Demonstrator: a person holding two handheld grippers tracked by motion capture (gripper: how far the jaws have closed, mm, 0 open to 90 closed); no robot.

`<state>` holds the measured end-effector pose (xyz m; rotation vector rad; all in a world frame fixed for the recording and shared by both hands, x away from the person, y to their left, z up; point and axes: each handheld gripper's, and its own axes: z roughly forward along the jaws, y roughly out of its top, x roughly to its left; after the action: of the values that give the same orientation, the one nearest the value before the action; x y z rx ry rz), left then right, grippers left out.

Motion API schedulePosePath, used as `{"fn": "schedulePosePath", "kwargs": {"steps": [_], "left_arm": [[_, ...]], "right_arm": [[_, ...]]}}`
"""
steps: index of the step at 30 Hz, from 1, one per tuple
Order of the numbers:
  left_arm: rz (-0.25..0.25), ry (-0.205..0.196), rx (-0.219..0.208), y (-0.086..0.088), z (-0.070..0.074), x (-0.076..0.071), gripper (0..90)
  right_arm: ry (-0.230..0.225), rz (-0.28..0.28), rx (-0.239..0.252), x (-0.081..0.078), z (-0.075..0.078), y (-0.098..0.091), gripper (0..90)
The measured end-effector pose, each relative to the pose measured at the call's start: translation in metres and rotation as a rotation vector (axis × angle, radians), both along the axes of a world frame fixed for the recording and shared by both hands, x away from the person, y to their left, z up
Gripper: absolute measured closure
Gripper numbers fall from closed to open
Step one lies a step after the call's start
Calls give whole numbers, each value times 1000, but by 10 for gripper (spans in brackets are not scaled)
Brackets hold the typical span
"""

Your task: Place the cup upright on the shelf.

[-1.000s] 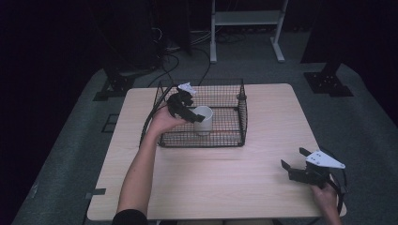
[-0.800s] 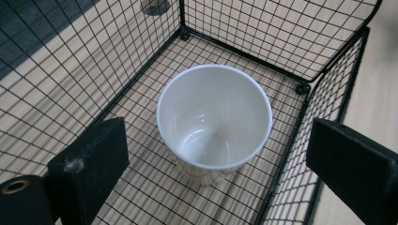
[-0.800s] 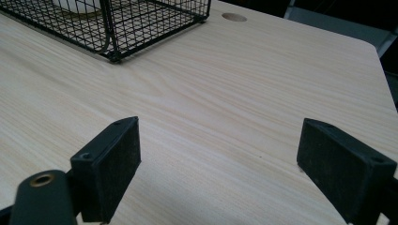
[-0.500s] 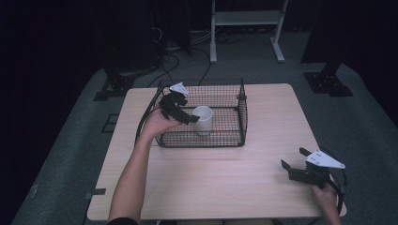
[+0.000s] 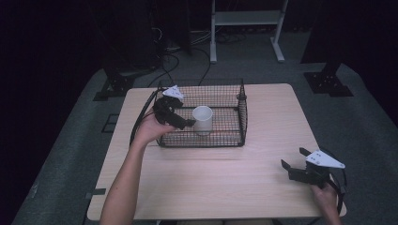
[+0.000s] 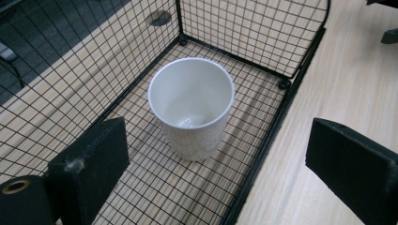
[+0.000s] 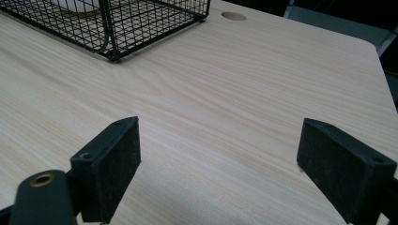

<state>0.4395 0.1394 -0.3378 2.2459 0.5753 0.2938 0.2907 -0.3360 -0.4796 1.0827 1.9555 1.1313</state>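
A white cup (image 5: 202,120) stands upright and empty in the black wire basket (image 5: 234,96) at the back middle of the wooden table. My left gripper (image 5: 183,119) hovers over the basket's left end, open, just left of the cup and apart from it. In the left gripper view the cup (image 6: 191,105) sits beyond the wide jaws of this gripper (image 6: 220,164), with the basket's wall (image 6: 267,136) running under the gap. My right gripper (image 5: 293,158) rests open near the table's front right corner, nothing between its jaws (image 7: 225,164).
The basket's corner (image 7: 112,28) lies far ahead of the right gripper across bare wood. A round hole (image 7: 233,16) marks the tabletop near its far edge. Cables and black stand feet (image 5: 324,79) lie on the grey floor behind, with a white frame (image 5: 244,18).
My left gripper has drawn back to the left and slightly up, away from the cup, which stays in the basket. The right gripper has not moved.
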Motion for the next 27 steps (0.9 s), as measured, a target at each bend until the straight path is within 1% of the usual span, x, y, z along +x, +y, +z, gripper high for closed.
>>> {"fn": "schedulePosePath", "kwargs": {"steps": [1,3,4,6,8,9,10,11,12,13,18,20,22,23,27], "left_arm": [[0,1,3,0,1,-2,56],[-3,-14,1,0,2,-6,56],[-8,-15,-5,0,3,-9,57],[-12,-24,-2,0,4,-13,57],[-25,-19,-4,0,5,-17,57],[-28,-32,2,-1,5,-20,57],[-38,-40,0,-1,5,-23,56],[-43,-42,-5,-1,5,-26,57],[-44,-44,8,-1,4,-28,57],[-46,-45,10,-1,4,-29,56],[-57,-45,-1,-1,1,-38,56],[-66,-58,4,-2,1,-43,56],[-70,-60,11,-3,2,-46,56],[-70,-68,10,-4,2,-48,57],[-72,-76,-8,-3,1,-54,56]], "right_arm": [[0,0,0,0,0,0,131],[-1,0,-1,0,0,0,131],[-1,0,-2,0,0,0,131],[-1,0,-1,0,0,0,131],[-1,0,-2,0,0,0,131],[-1,0,-2,0,0,0,131],[0,-1,0,0,0,0,131],[-1,-1,-2,0,0,0,131],[-1,-1,-2,0,0,0,131],[-1,-2,0,0,0,0,131],[-1,-2,-2,0,0,0,131],[0,-1,-3,0,0,0,131],[-1,-1,-4,0,0,0,131],[-1,-1,-5,0,0,0,131],[0,-3,-4,0,0,0,131]]}}
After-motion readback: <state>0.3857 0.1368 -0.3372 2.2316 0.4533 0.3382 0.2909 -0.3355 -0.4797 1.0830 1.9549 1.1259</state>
